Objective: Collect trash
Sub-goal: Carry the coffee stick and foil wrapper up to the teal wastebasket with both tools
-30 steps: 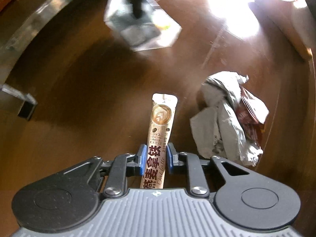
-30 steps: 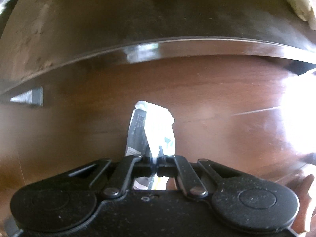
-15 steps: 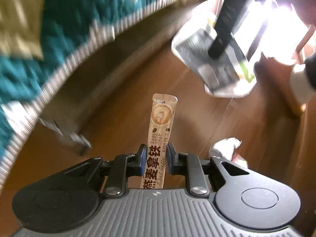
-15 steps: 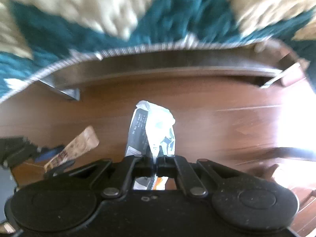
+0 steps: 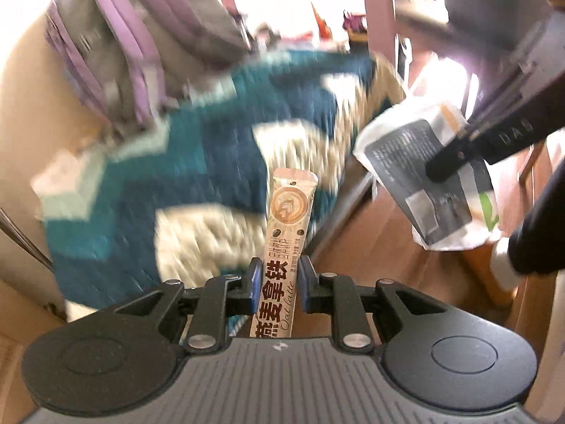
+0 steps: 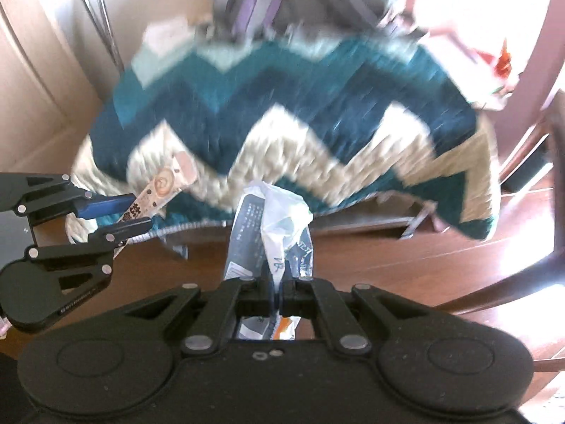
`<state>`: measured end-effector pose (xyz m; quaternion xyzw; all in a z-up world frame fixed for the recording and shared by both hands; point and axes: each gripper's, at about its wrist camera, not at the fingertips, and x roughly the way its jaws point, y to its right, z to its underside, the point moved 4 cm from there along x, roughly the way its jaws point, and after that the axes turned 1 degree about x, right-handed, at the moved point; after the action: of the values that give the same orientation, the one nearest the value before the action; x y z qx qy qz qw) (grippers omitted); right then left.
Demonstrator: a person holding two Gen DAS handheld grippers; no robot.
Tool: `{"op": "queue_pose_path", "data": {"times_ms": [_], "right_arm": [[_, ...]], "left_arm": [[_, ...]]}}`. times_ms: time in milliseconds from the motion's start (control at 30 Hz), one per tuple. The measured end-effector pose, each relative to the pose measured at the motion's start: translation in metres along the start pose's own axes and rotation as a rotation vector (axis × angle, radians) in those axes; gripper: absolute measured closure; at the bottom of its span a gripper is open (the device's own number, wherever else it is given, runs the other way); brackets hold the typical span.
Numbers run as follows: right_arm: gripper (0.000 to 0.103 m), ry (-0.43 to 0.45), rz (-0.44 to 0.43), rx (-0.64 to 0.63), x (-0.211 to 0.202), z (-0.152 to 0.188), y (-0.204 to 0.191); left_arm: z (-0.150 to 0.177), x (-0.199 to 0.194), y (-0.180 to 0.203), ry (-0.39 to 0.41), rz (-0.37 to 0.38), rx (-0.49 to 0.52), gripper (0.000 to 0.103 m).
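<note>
My left gripper (image 5: 277, 275) is shut on a long beige oat latte sachet (image 5: 287, 226) that stands up between its blue pads. It also shows at the left of the right wrist view (image 6: 120, 213), with the sachet (image 6: 166, 185) sticking out. My right gripper (image 6: 277, 284) is shut on a crumpled white and grey plastic wrapper (image 6: 268, 233). In the left wrist view that wrapper (image 5: 423, 173) hangs at the upper right from the right gripper (image 5: 455, 157). Both are held in the air above a wooden floor.
A bed with a teal and cream zigzag blanket (image 6: 317, 106) fills the space ahead, over the brown wooden floor (image 6: 406, 258). A grey and purple backpack (image 5: 141, 42) lies on the bed by the wall. A dark chair frame (image 6: 551, 254) stands at the right.
Both grippers have risen from the floor and tilted up, so the bed and backpack now fill the views. The crumpled trash left on the floor is out of sight. Both grips are unchanged.
</note>
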<state>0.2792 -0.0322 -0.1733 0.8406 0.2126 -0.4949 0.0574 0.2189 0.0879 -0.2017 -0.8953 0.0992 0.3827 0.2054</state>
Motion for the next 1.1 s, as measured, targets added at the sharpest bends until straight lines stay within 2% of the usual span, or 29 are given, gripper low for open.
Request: {"op": "queue_pose_path", "data": {"times_ms": [200, 400, 567, 900, 1100], "right_arm": [[0.102, 0.103, 0.005, -0.006, -0.08, 0.0, 0.021], [0.102, 0.232, 0.02, -0.02, -0.156, 0.001, 0.046], [0.102, 0.323, 0.056, -0.008, -0.21, -0.005, 0.076], [0.102, 0.497, 0.104, 0.018, -0.312, -0.016, 0.138], [0.102, 0.583, 0.171, 0.057, -0.36, -0.028, 0.186]], "left_arm": [[-0.055, -0.063, 0.013, 0.056, -0.058, -0.057, 0.083], [-0.105, -0.116, 0.038, 0.114, -0.082, -0.101, 0.083], [-0.158, -0.159, 0.062, 0.193, -0.089, -0.116, 0.083], [-0.268, -0.218, 0.124, 0.354, -0.042, -0.092, 0.083], [-0.329, -0.239, 0.16, 0.401, 0.028, -0.105, 0.083]]}}
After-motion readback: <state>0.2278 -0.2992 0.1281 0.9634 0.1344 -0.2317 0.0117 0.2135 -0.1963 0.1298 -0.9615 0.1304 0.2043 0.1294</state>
